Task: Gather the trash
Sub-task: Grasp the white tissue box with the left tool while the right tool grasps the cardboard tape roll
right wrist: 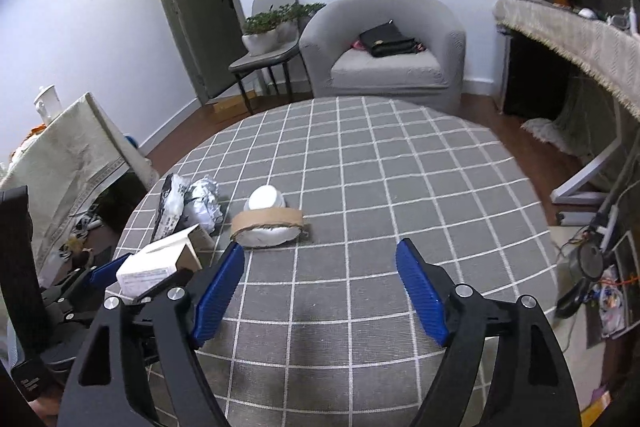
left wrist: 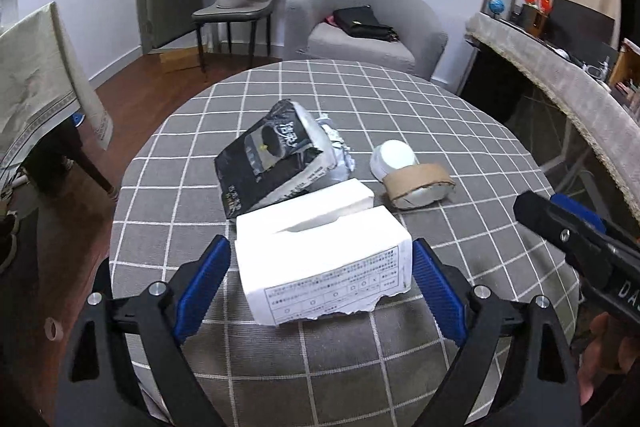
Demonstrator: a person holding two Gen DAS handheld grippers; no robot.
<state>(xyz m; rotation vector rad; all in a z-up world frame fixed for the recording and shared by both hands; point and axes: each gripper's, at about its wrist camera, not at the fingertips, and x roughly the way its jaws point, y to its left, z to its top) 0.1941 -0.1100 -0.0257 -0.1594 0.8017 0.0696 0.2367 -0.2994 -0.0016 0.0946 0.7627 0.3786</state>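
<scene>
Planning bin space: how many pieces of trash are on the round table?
4: white box nearest, black bag behind it, foil wad beside the bag, paper cup to the right. More may be hidden.

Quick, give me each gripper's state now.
Left gripper: open, fingers either side of the white box, not pressing.
Right gripper: open, empty.

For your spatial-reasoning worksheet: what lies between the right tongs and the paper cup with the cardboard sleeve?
Only bare checked tablecloth separates the right tongs from the paper cup, as the right wrist view shows.
</scene>
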